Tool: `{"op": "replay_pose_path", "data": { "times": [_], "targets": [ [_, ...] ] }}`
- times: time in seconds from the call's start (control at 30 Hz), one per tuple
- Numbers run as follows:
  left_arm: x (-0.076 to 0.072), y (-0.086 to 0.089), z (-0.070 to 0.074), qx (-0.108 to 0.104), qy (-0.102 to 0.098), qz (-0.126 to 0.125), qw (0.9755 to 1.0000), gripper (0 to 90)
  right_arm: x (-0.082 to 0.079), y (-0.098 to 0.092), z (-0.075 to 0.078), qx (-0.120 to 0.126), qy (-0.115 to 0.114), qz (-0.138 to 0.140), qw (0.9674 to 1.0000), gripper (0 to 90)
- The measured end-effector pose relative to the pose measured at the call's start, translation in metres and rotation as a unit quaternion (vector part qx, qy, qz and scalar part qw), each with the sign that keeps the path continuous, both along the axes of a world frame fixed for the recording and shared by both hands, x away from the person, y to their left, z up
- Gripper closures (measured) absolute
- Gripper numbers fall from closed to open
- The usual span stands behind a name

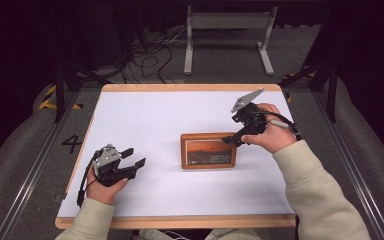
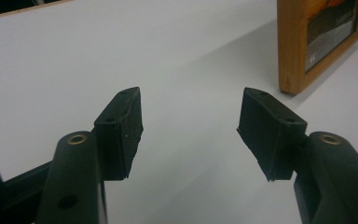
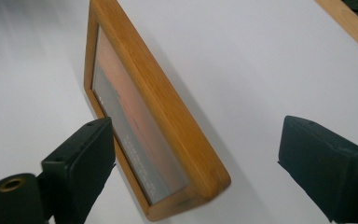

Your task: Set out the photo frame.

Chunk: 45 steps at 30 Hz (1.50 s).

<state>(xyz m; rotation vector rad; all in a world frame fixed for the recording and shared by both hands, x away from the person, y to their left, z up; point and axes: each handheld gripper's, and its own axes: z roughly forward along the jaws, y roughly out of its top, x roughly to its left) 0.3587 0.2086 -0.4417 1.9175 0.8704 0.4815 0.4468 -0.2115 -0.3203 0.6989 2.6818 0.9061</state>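
A white tabletop with a light wooden edge takes the middle of the high view. Near the centre of the frame, a little to the right, lies a wooden picture frame. It holds a picture with an orange sky and a line of small white text, too small to read.

The left gripper is at the lower left of the high view, held by the left hand, and its jaws point toward the right of the frame. It is well apart from the picture frame. In the left gripper view the 2 black jaws stand spread, with only bare white tabletop between them, and a corner of the picture frame shows at the upper right of that view.

The right gripper is at the right of the centre in the high view, held by the right hand, and its jaws reach down to the upper right corner of the picture frame. In the right gripper view the jaws are spread wide and the near end of the picture frame lies between them. The left jaw is close beside the glass side; I cannot tell if it touches. The right jaw is apart from the wood.
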Motion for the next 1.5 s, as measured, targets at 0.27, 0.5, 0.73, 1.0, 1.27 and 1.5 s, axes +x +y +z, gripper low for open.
{"op": "replay_pose_path", "data": {
  "times": [0.27, 0.5, 0.73, 1.0, 1.27, 1.5],
  "targets": [
    [-0.009, 0.008, 0.001, -0.004, 0.004, -0.005, 1.0000, 36.9, -0.016, -0.029, 0.000, 0.034, -0.022, -0.034, 0.9986, 11.5],
    [-0.014, 0.013, 0.002, -0.008, 0.004, -0.003, 1.0000, 36.3, -0.032, -0.054, -0.010, 0.059, -0.041, -0.064, 0.9954, 11.5],
    [-0.014, 0.013, 0.000, -0.009, 0.004, 0.000, 1.0000, 36.3, -0.046, -0.077, -0.033, 0.090, -0.066, -0.095, 0.9892, 11.4],
    [-0.012, 0.016, -0.002, -0.017, 0.005, 0.010, 0.9998, 36.9, -0.060, -0.099, -0.066, 0.127, -0.077, -0.124, 0.9811, 11.5],
    [-0.009, 0.016, -0.005, -0.022, 0.007, 0.013, 0.9997, 37.0, -0.063, -0.115, -0.101, 0.131, -0.085, -0.153, 0.9757, 11.5],
    [-0.007, 0.017, -0.008, -0.020, 0.016, 0.026, 0.9993, 37.1, -0.062, -0.117, -0.110, 0.132, -0.086, -0.159, 0.9746, 11.5]
  ]
}}
